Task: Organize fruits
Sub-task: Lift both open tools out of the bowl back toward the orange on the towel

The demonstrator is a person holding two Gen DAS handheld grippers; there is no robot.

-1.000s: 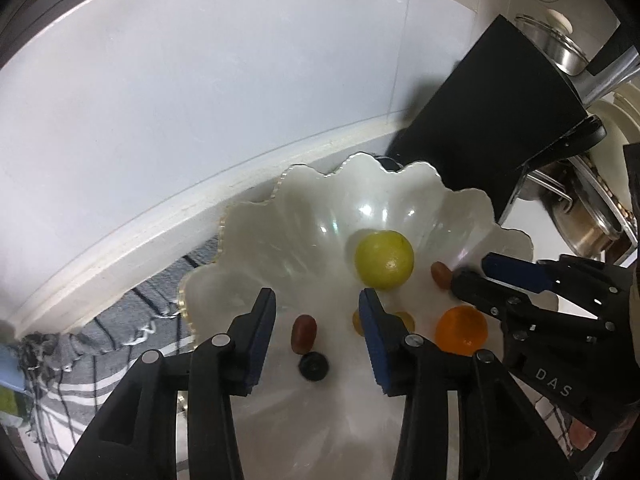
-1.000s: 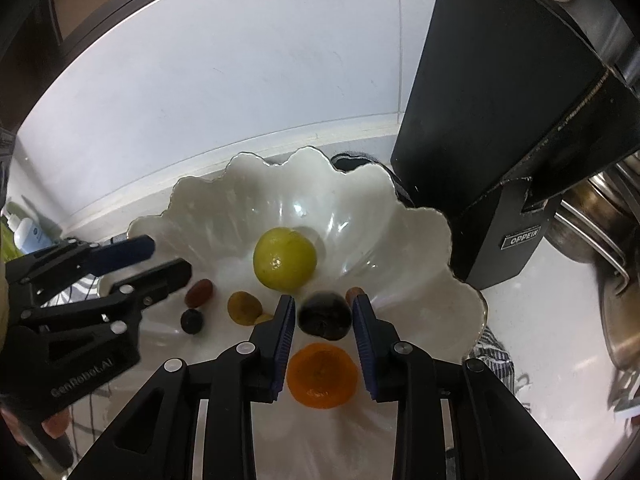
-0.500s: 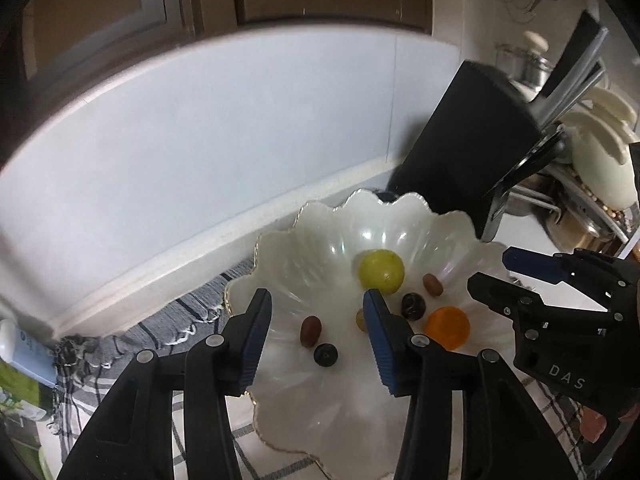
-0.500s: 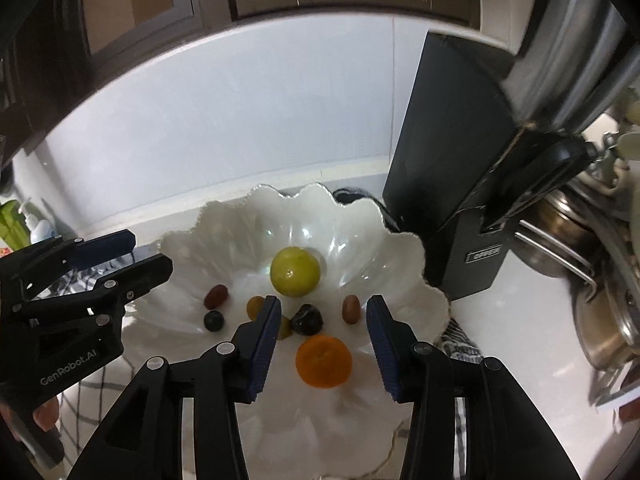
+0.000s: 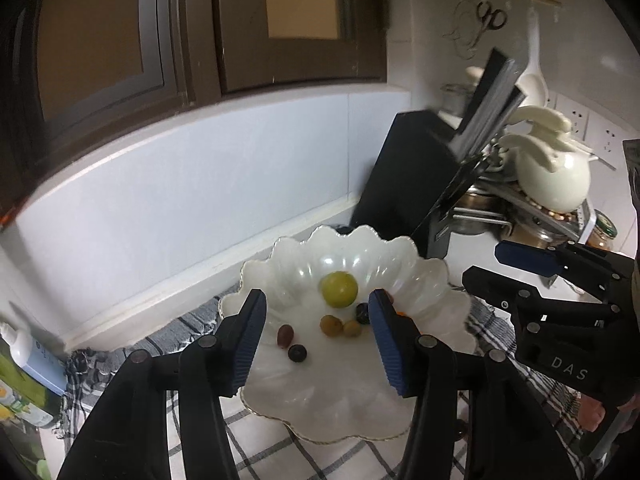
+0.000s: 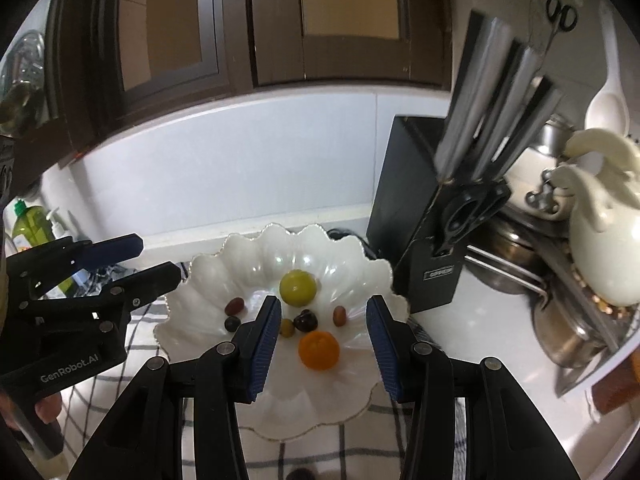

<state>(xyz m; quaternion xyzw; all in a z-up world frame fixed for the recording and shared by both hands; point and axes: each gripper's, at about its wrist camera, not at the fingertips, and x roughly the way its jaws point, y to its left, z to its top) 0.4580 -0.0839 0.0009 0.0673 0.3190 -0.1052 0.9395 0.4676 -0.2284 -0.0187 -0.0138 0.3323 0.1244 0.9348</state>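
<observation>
A white scalloped bowl (image 5: pixel 312 396) (image 6: pixel 224 280) stands on a checked cloth and holds a yellow-green round fruit (image 5: pixel 339 289) (image 6: pixel 297 287), an orange fruit (image 6: pixel 319 349), a dark plum (image 6: pixel 306 320), a brown date (image 6: pixel 339 315), a red-brown date (image 5: pixel 285 335) (image 6: pixel 234 306), a dark berry (image 5: pixel 297 353) (image 6: pixel 232 323) and small yellowish fruits (image 5: pixel 331 325). My left gripper (image 5: pixel 318 336) hovers above the bowl's near side, its jaws opening with nothing between them. My right gripper (image 6: pixel 323 338) hangs above the bowl, open and empty. Each gripper also appears at the other view's edge.
A black knife block (image 6: pixel 416 216) (image 5: pixel 404 184) stands right behind the bowl. Pots, a rack and a cream jug (image 6: pixel 604 248) crowd the right side. Bottles (image 6: pixel 32 228) (image 5: pixel 24 364) stand at the left against the white backsplash. Brown cabinets hang above.
Both grippers have lifted and pulled back from the bowl. The right one let go of the dark plum, which now lies in the bowl. Both jaws stand wider.
</observation>
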